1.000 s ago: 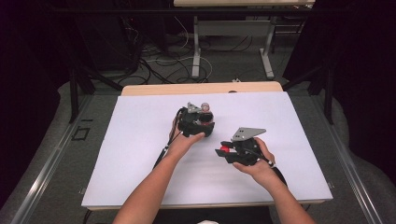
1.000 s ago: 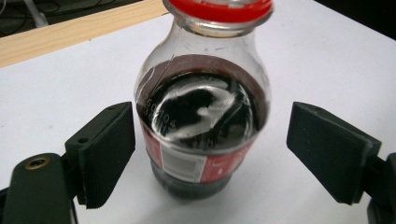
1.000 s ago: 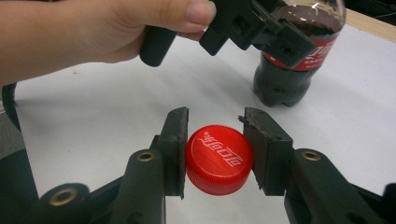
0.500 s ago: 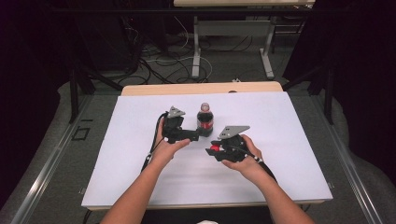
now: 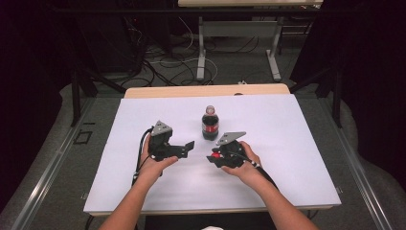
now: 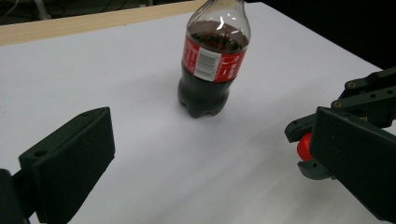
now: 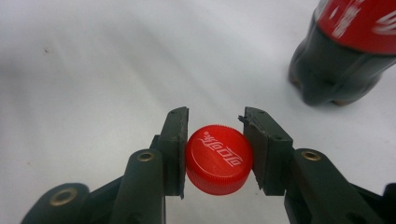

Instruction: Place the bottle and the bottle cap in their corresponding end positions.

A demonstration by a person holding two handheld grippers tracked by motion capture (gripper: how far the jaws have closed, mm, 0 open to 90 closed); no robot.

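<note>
I am pinching the red cap (image 7: 219, 159) between the jaws of my right gripper (image 5: 216, 156), just above the table (image 5: 297, 143). My left gripper (image 5: 186, 147) is hanging spread wide and holding nothing. The bottle (image 5: 209, 123) is standing upright just beyond both, uncapped.

Black tools (image 5: 187, 146), grey three-cornered plates (image 5: 162, 127)

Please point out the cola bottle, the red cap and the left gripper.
cola bottle (image 6: 212, 60), left gripper view, on its red label.
red cap (image 7: 219, 158), right gripper view, on its top face.
left gripper (image 5: 187, 146), high view, between its open jaws.
</note>
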